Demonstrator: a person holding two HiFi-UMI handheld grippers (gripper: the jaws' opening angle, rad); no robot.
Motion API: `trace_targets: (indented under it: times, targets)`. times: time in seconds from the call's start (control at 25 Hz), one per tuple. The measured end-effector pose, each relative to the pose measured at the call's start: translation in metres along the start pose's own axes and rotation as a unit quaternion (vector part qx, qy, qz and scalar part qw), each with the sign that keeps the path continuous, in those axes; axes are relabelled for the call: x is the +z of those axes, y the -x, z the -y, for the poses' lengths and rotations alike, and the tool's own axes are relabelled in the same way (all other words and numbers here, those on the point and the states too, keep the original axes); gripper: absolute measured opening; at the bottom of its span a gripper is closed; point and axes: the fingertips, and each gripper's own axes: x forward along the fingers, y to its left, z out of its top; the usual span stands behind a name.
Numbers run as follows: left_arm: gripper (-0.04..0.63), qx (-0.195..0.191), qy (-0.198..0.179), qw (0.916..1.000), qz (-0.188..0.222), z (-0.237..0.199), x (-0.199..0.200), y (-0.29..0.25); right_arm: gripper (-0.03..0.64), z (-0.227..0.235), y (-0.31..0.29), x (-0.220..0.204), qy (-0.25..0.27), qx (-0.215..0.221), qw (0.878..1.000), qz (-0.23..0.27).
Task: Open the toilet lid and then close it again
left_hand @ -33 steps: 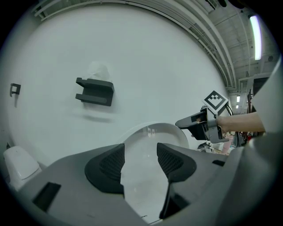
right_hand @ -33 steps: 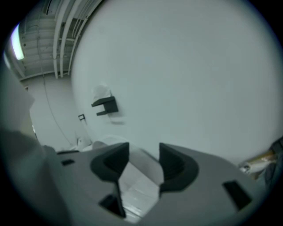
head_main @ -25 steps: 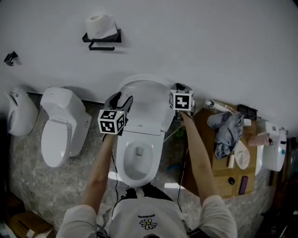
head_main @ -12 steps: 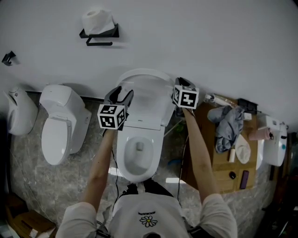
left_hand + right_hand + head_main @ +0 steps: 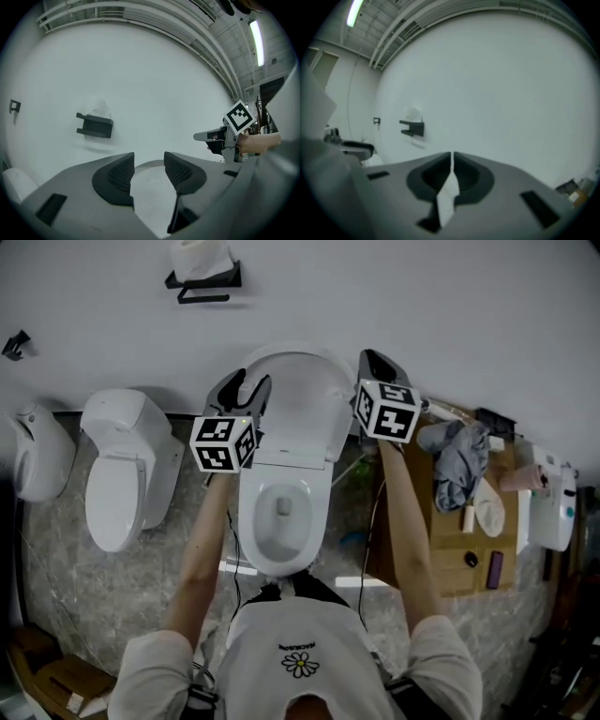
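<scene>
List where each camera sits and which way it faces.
Head view: on the person's head, facing steeply down at the raised toilet lid; both forearms, left tongs, right tongs show.
Left gripper view: on the left tongs, facing the wall; jaws apart, just closed a little, lid rim showing in the gap; right tongs at right.
Right gripper view: on the right tongs, facing the same wall; jaws together.
Shared: both gripper views show the paper holder.

The toilet lid point(image 5: 300, 399) stands upright before the wall point(image 5: 422, 315) (cluttered table point(image 5: 441, 568) crowds the right side).
</scene>
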Motion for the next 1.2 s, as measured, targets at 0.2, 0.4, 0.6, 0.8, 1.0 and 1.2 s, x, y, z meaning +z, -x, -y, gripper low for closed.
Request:
trace_targets:
  times: [0.2,0.4,0.6,0.8,1.0,1.2]
  targets:
    - [0.127,0.010,-0.014,0.9990,0.041,0.014,0.033,0.053,0.035,-0.031,0.072,0.037,-0.017,0.006,0.997,0.074]
    - [0.027,0.035,-0.039,0.9954,0.080,0.022,0.057,0.115,0.035,-0.073,0.150,0.057,0.000,0.009,0.990,0.138]
    - [0.025,0.039,-0.050,0.9923,0.106,0.041,0.071,0.172,0.035,-0.106,0.208,0.051,0.035,0.002,0.987,0.159]
    - [0.026,0.060,-0.052,0.9920,0.098,0.052,0.065,0.208,0.035,-0.127,0.244,0.028,0.049,0.005,0.988,0.150]
    - [0.026,0.074,-0.042,0.9919,0.094,0.053,0.057,0.220,0.035,-0.130,0.259,0.014,0.033,0.015,0.988,0.151]
    - [0.026,0.082,-0.036,0.9915,0.094,0.047,0.058,0.216,0.035,-0.128,0.253,0.013,0.036,0.016,0.989,0.145]
